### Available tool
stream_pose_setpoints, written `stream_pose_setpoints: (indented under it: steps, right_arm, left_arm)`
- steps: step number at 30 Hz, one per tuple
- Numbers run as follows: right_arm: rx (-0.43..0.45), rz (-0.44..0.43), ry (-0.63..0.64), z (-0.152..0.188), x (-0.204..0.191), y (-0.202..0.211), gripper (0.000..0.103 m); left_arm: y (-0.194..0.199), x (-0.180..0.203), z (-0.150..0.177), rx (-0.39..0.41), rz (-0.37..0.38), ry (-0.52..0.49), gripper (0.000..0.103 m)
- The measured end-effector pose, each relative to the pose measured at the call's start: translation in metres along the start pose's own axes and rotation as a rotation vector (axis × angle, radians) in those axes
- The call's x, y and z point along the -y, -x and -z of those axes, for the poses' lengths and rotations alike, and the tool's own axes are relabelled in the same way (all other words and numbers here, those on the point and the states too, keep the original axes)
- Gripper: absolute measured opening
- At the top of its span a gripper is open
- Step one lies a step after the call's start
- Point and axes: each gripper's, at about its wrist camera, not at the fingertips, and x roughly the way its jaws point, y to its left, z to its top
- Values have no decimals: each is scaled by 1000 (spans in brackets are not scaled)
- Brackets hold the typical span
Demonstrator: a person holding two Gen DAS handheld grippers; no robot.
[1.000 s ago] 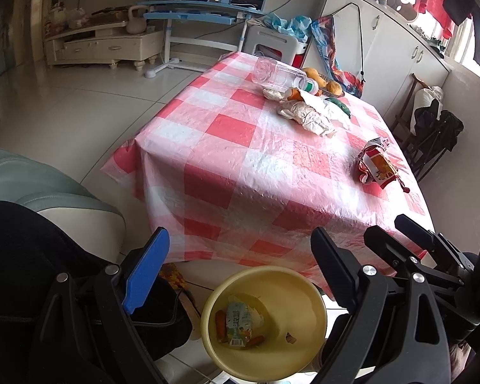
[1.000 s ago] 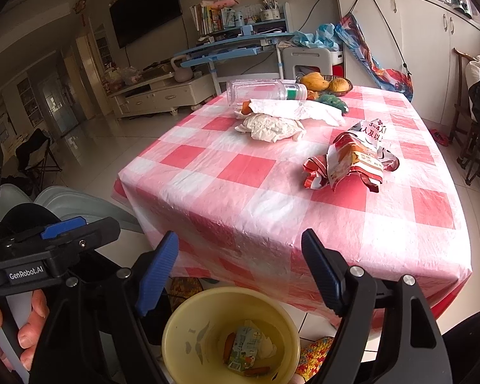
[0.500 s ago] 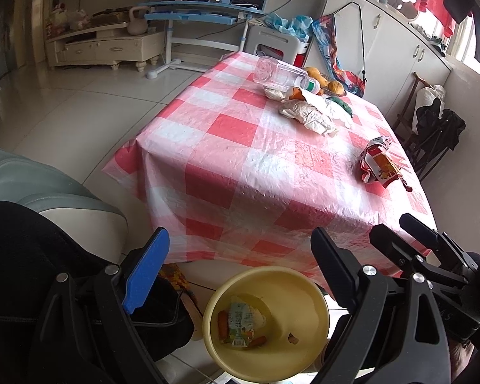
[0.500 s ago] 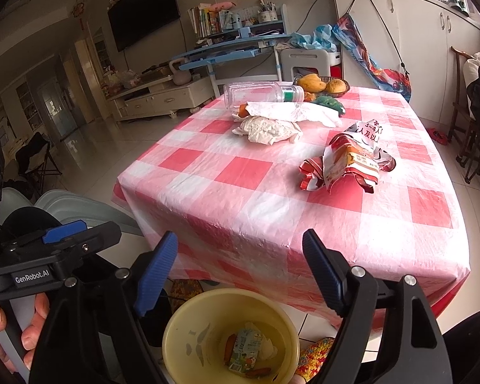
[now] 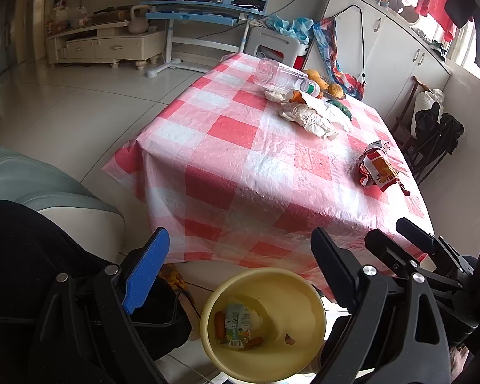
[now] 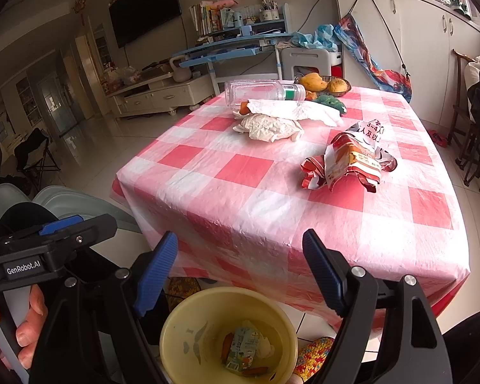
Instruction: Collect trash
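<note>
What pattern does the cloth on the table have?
The tablecloth has pink-red and white checks; the right wrist view shows it best.

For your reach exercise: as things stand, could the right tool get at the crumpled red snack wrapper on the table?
Probably yes. The right tool is open and empty, and the red snack wrapper lies alone on the checked tablecloth, with nothing between them. It would have to move forward over the table edge.

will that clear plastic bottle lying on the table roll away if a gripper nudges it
Probably yes: the clear bottle lies on its side and is round, so a sideways nudge could roll it. It looks empty, so likely light and easily pushed. The crumpled white paper beside it might stop it rolling toward the near edge.
</note>
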Motion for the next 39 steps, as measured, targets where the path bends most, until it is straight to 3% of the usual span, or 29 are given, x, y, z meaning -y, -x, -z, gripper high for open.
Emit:
stream_pose_setpoints:
  steps: [39]
  right_arm:
    - [-11,3,5,1,-3,-2,78]
  left_arm:
    - [0,-1,-1,1,1,3,87]
